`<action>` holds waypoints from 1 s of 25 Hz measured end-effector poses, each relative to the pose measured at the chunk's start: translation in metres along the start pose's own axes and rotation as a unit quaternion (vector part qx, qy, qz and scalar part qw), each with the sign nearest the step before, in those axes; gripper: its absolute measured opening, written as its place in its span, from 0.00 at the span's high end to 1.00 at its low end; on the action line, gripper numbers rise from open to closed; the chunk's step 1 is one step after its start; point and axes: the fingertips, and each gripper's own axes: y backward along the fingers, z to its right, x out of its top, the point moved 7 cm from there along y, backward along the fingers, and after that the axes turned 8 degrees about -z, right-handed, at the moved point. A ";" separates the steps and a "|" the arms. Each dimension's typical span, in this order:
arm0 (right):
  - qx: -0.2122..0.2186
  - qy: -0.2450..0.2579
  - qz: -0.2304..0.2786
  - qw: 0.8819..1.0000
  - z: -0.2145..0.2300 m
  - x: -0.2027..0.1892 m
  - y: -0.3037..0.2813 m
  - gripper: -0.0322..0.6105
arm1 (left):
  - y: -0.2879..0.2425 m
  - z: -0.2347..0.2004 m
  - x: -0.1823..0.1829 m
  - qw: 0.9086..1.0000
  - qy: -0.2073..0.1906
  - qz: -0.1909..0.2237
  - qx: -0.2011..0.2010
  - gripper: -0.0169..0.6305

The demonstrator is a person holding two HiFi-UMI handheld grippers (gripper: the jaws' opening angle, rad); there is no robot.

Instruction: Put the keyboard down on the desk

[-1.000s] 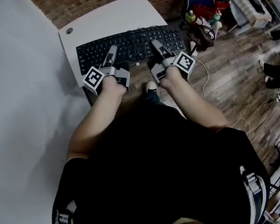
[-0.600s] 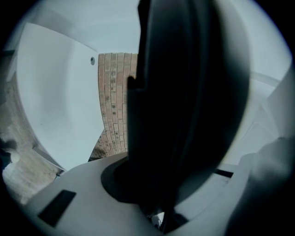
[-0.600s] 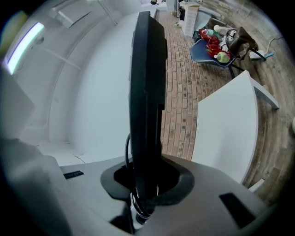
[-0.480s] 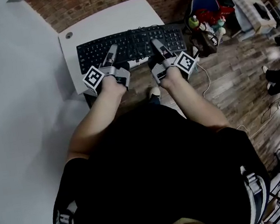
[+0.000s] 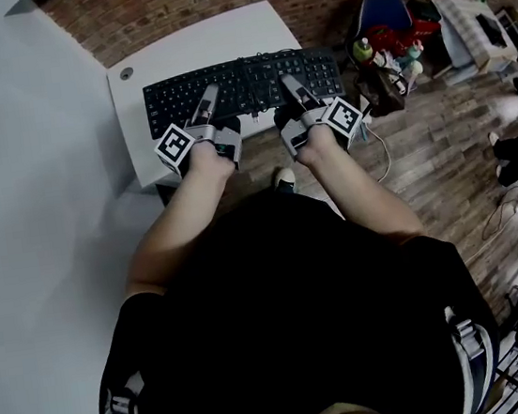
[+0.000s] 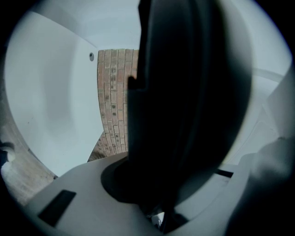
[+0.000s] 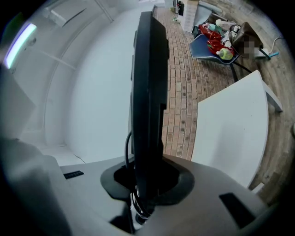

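Both hand-held grippers were clamped on the near long edge of a black full-size keyboard point(image 5: 243, 82), which I carried level over the white worktop point(image 5: 203, 36). From the head view, the left hand-held gripper point(image 5: 208, 94) gripped the keyboard towards its left half and the right hand-held gripper point(image 5: 286, 82) towards its right half, each with its marker cube point(image 5: 175, 144) nearest my arms.

The keyboard was wide, thin and dark, with rows of black keys bearing pale legends. It spanned most of the worktop's front part, and its right end reached past the worktop's right edge, over the wooden floor point(image 5: 422, 151).

In the left gripper view the keyboard point(image 6: 184, 92) showed edge-on as a dark slab that filled the jaws, which were closed on it. The worktop point(image 6: 55, 106) lay to one side, with a strip of brick wall point(image 6: 113, 101) visible between the two.

In the right gripper view the keyboard point(image 7: 148, 92) again stood edge-on as a slim black bar pinched between the closed jaws. A dark cable point(image 7: 127, 150) looped down beside it at the jaw mouth. Brick wall point(image 7: 182, 106) separated it from the worktop point(image 7: 230, 133), so the keyboard hung clear of the surface and was not resting on it.
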 end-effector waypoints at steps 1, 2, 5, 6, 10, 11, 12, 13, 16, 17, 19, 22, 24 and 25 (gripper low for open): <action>0.001 -0.001 -0.001 1.000 -0.001 0.000 0.000 0.81 | 0.001 0.001 0.000 1.000 -0.003 0.002 -0.001 0.85; 0.001 -0.003 -0.002 1.000 -0.002 0.000 -0.001 0.81 | 0.001 0.001 0.000 1.000 -0.004 0.004 -0.001 0.85; 0.000 -0.005 -0.005 1.000 0.005 0.003 -0.003 0.81 | -0.002 -0.006 0.000 1.000 -0.003 0.008 -0.005 0.85; 0.000 -0.005 -0.006 1.000 0.010 0.005 -0.003 0.81 | -0.004 -0.011 0.000 1.000 -0.003 0.009 -0.007 0.85; -0.004 -0.008 -0.012 1.000 0.021 0.010 -0.005 0.81 | -0.005 -0.020 0.000 1.000 -0.006 0.015 0.003 0.85; -0.006 -0.010 -0.013 1.000 0.021 0.010 -0.006 0.81 | -0.005 -0.019 -0.001 1.000 -0.005 0.017 0.005 0.85; -0.008 -0.012 -0.013 1.000 0.021 0.011 -0.006 0.81 | -0.005 -0.018 -0.001 1.000 -0.004 0.018 0.006 0.85; -0.009 -0.014 -0.014 1.000 0.022 0.011 -0.007 0.81 | -0.006 -0.019 -0.001 1.000 -0.003 0.020 0.008 0.85; -0.011 -0.019 -0.018 1.000 0.022 0.014 -0.009 0.81 | -0.008 -0.018 -0.002 1.000 -0.001 0.022 0.011 0.85; -0.012 -0.021 -0.020 1.000 0.020 0.013 -0.008 0.81 | -0.007 -0.016 -0.003 1.000 0.000 0.024 0.012 0.85; -0.013 -0.024 -0.025 0.999 0.015 0.010 -0.005 0.81 | -0.001 -0.010 -0.006 1.000 0.000 0.028 0.014 0.85; -0.012 -0.027 -0.032 0.999 0.010 0.010 -0.004 0.81 | 0.001 -0.005 -0.008 0.999 -0.003 0.032 0.015 0.85; -0.010 -0.027 -0.034 0.999 0.011 0.012 -0.005 0.81 | -0.001 -0.006 -0.008 0.999 -0.005 0.035 0.014 0.85; -0.009 -0.027 -0.036 0.999 0.012 0.013 -0.006 0.81 | -0.001 -0.007 -0.008 0.999 -0.006 0.036 0.013 0.85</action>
